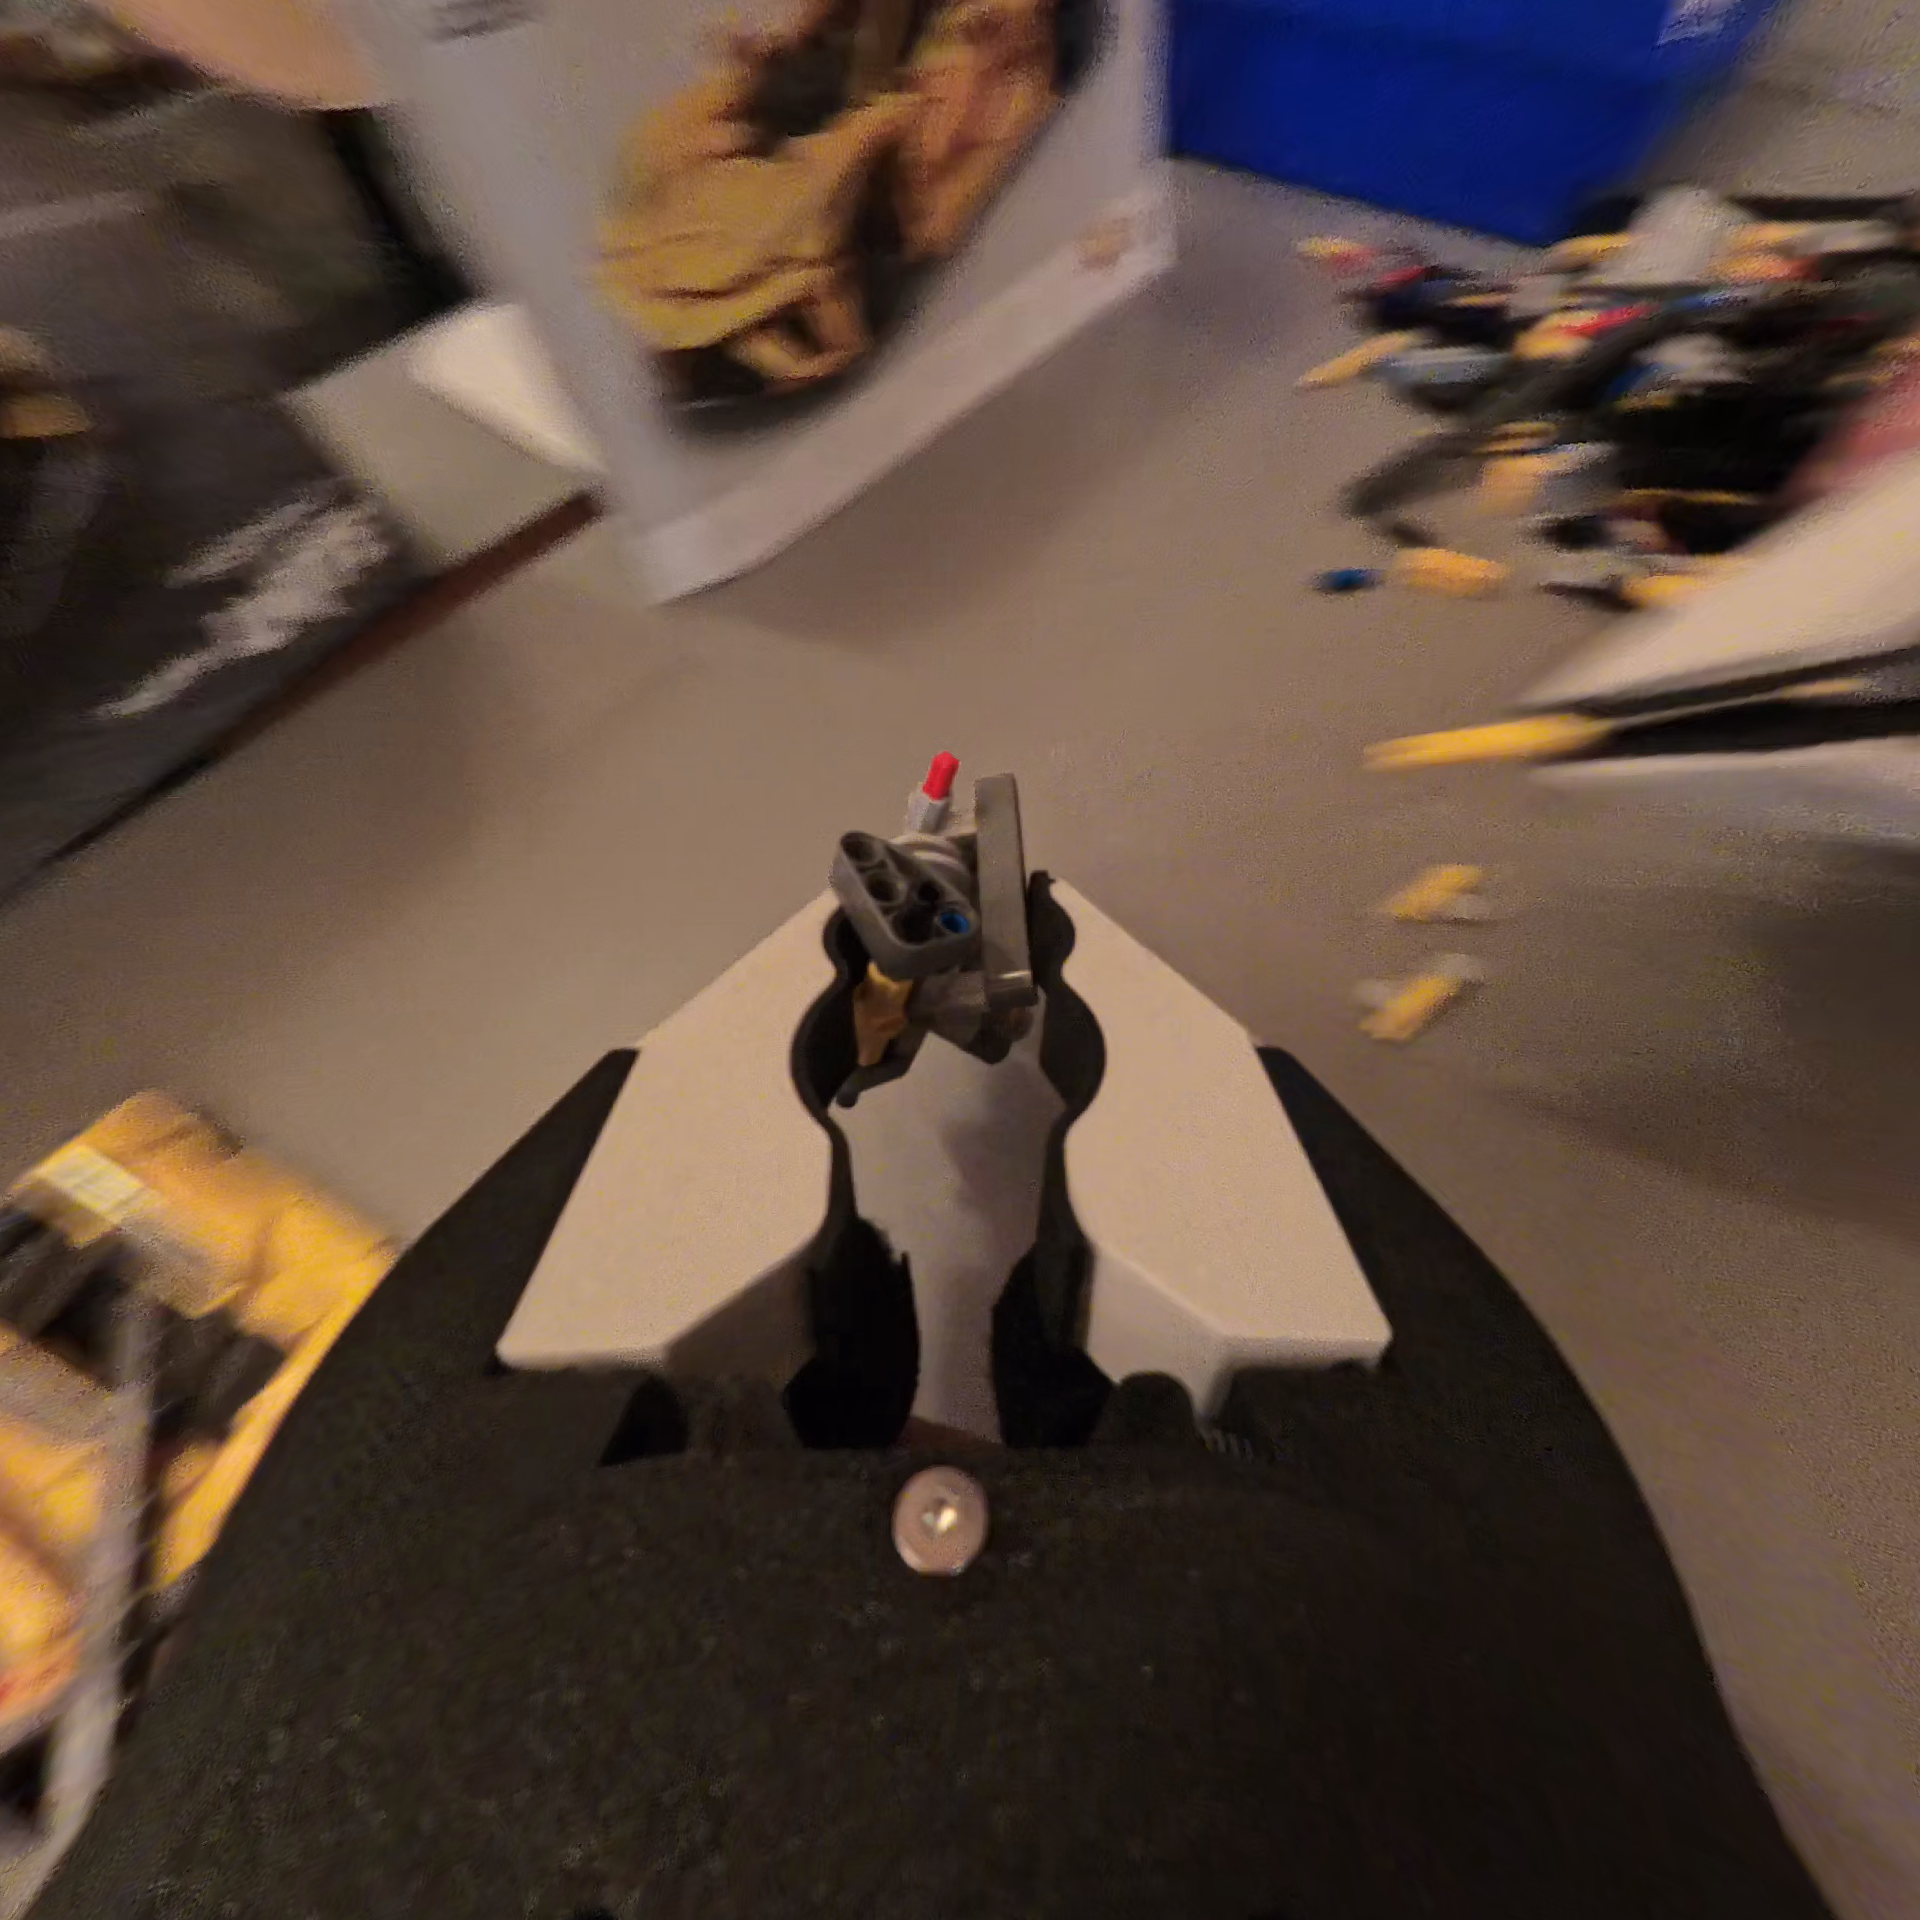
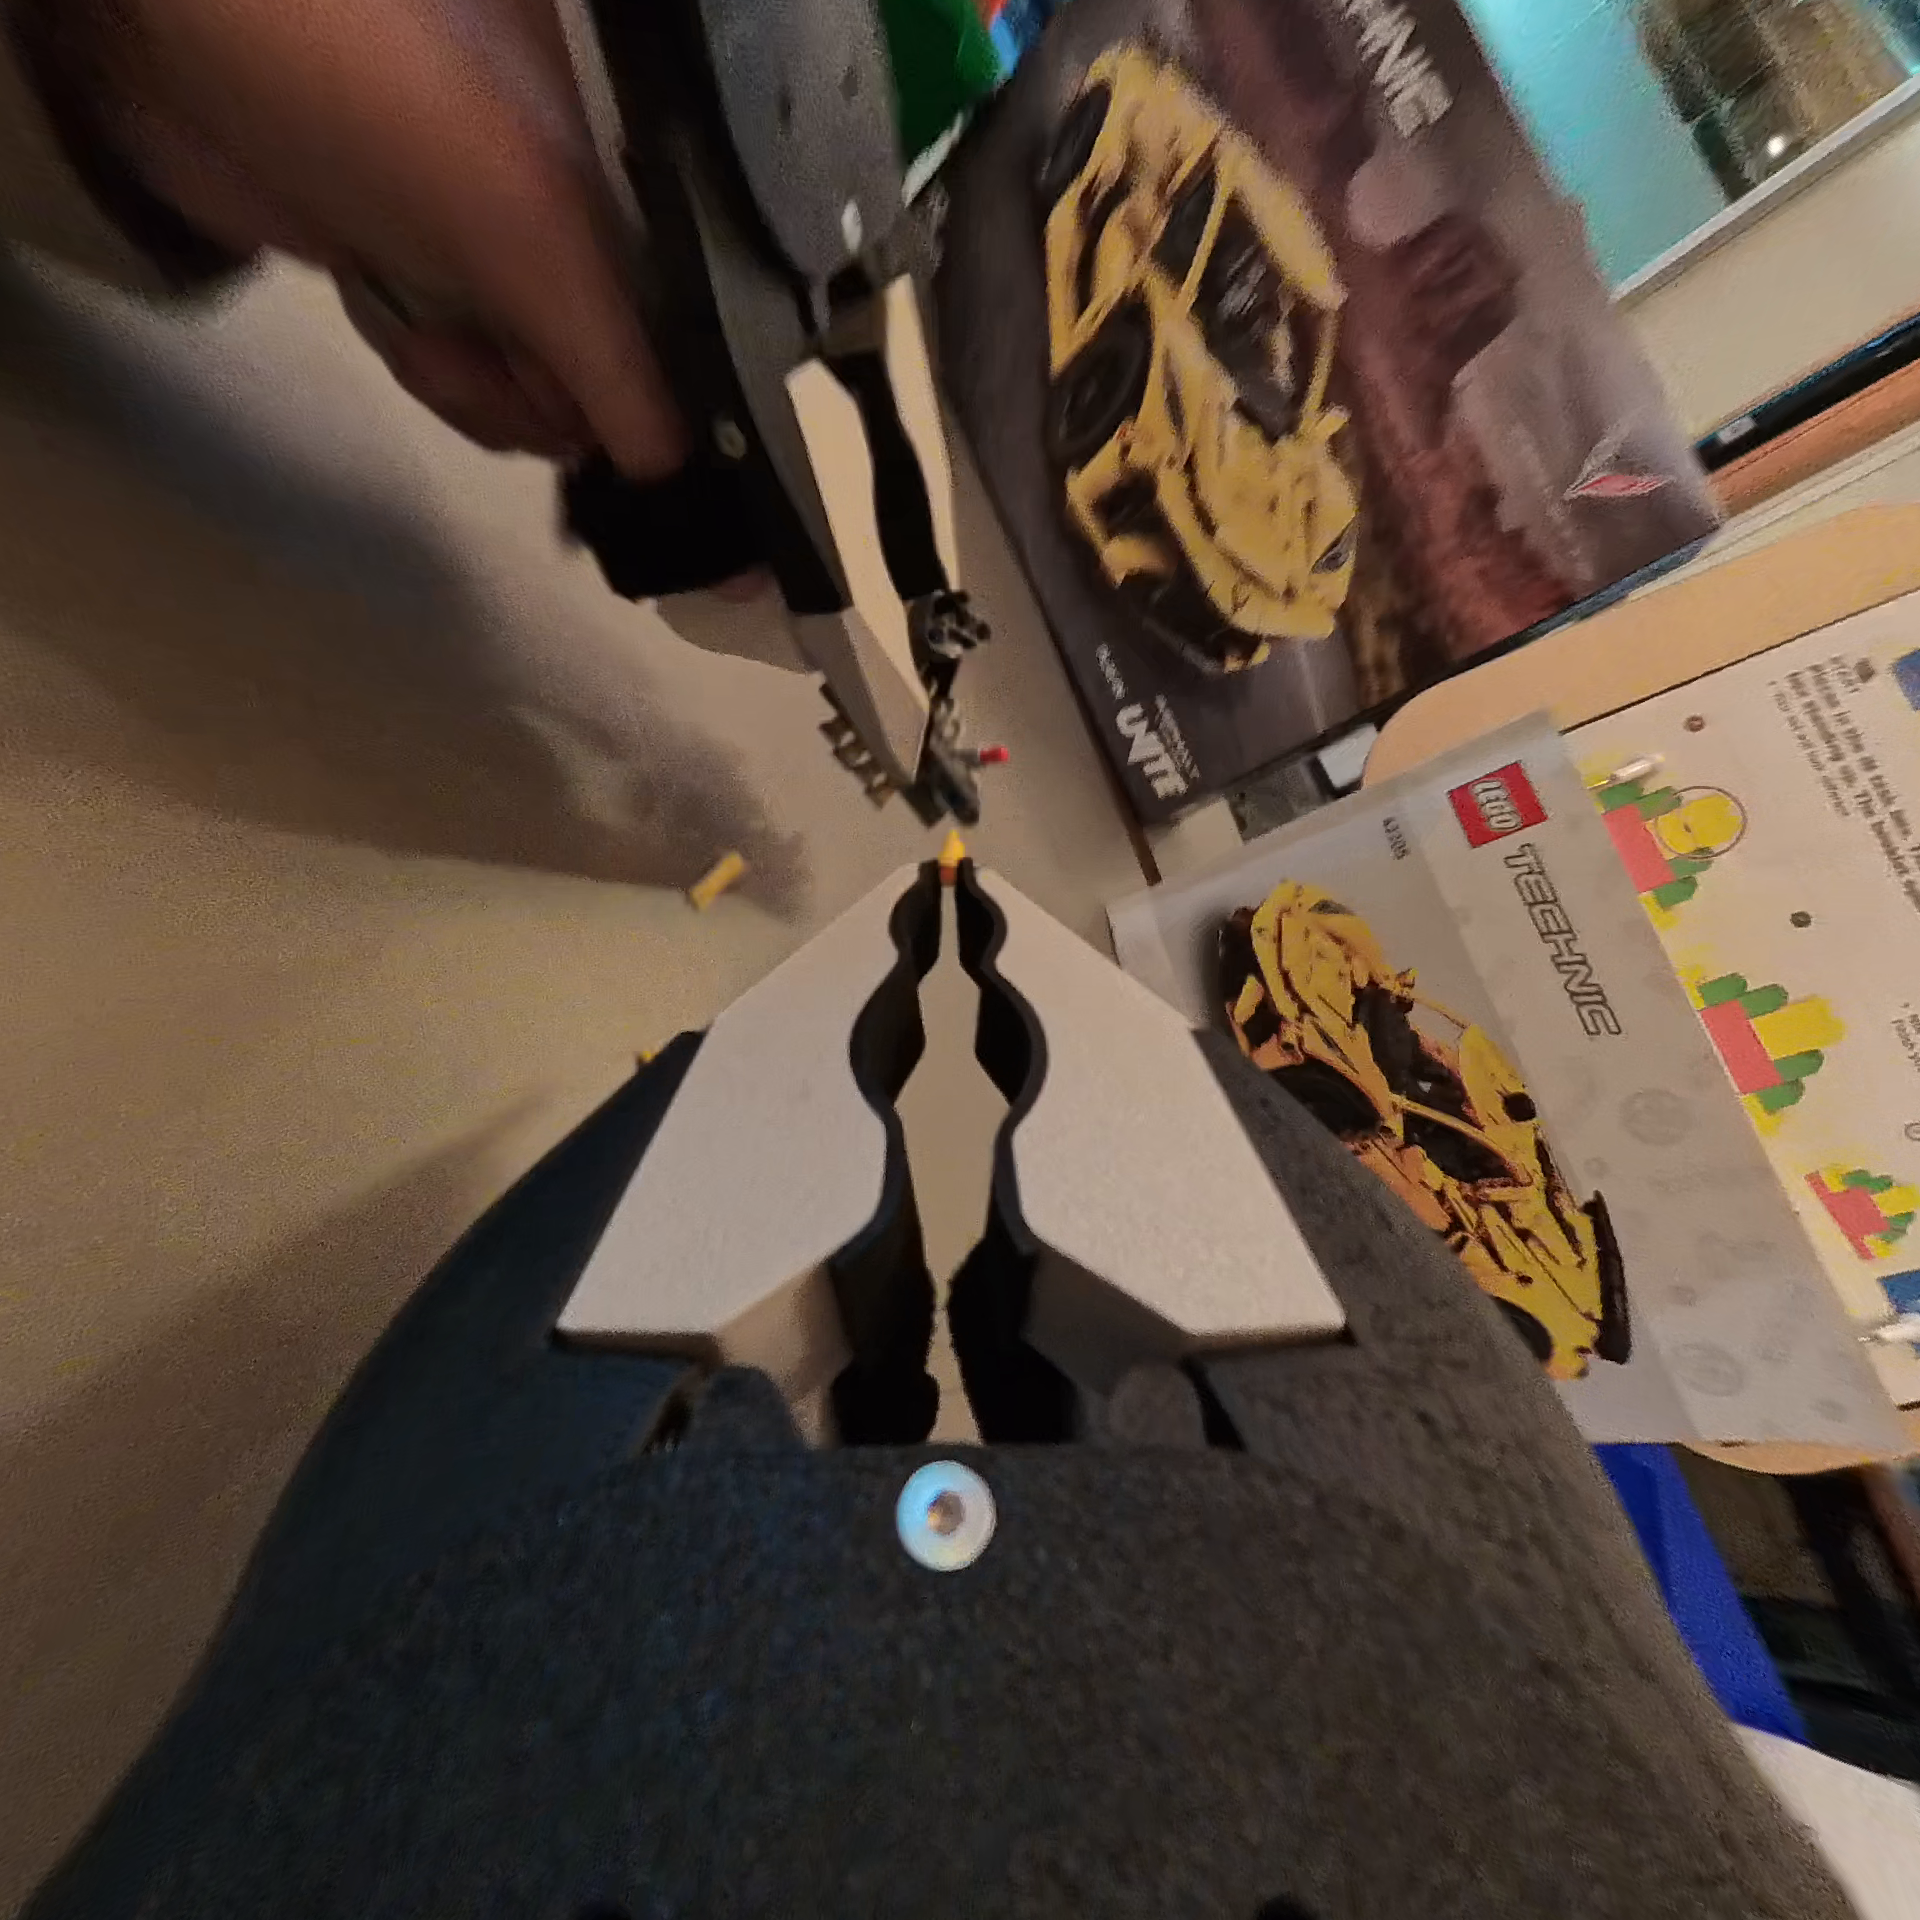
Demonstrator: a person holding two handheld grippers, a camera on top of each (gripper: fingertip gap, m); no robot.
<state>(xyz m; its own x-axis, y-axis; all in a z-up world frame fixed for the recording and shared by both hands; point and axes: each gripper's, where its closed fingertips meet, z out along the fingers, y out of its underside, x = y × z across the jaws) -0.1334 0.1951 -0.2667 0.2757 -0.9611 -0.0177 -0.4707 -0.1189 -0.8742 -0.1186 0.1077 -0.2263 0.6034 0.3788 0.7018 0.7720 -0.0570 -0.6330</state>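
My left gripper [image 1: 940, 935] is shut on a small grey brick assembly [image 1: 930, 914] with a red pin on top, a blue pin and a yellow piece, held above the grey table. The same gripper shows in the right wrist view [image 2: 940, 727], held by a hand [image 2: 416, 229], with the assembly [image 2: 951, 707] at its tips. My right gripper [image 2: 948, 873] is shut on a small yellow piece [image 2: 951, 854] at its fingertips. That piece sits just below the assembly, a small gap apart.
A dark box with a yellow car picture [image 2: 1247, 395] stands behind. A booklet [image 2: 1455, 1091] lies on a printed sheet [image 2: 1766, 935] at right. A loose yellow piece [image 2: 717, 881] lies on the table. A pile of loose bricks [image 1: 1621, 384] and a blue bin [image 1: 1455, 94] sit far right.
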